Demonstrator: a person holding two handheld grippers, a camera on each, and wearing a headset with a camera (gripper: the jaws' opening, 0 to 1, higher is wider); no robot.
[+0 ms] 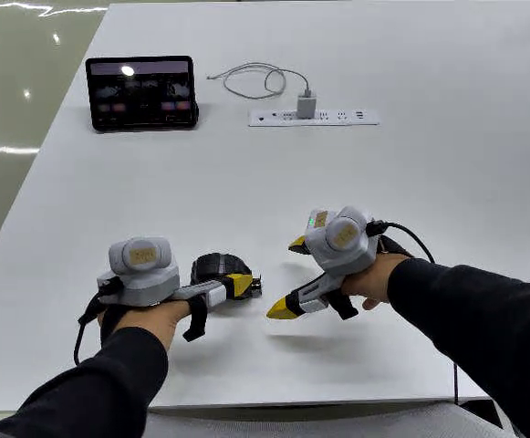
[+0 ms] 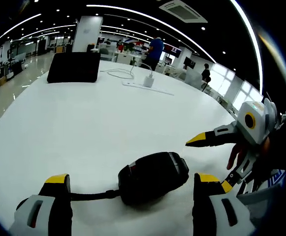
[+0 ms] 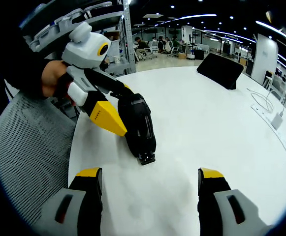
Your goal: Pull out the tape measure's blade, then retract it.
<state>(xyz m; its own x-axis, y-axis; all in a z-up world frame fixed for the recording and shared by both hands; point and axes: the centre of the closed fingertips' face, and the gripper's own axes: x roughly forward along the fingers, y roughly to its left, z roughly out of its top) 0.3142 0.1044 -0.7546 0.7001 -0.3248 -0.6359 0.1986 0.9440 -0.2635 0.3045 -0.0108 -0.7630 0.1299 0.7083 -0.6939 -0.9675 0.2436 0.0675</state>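
A black tape measure (image 1: pixel 214 266) lies on the white table (image 1: pixel 274 182), its blade fully in. In the left gripper view the tape measure (image 2: pixel 155 174) sits between the yellow-tipped jaws of my left gripper (image 2: pixel 133 183), which is open around it, with a gap on the left side. A black strap trails from the case. My right gripper (image 1: pixel 290 276) hovers open just right of the case, pointing at it. In the right gripper view the tape measure (image 3: pixel 139 125) shows its blade hook toward my right gripper (image 3: pixel 149 177), a short gap away.
A dark tablet (image 1: pixel 141 91) stands at the far left of the table. A white power strip (image 1: pixel 313 117) with a charger and looped cable (image 1: pixel 255 80) lies at the back. A mesh chair (image 3: pixel 29 147) is by the near table edge.
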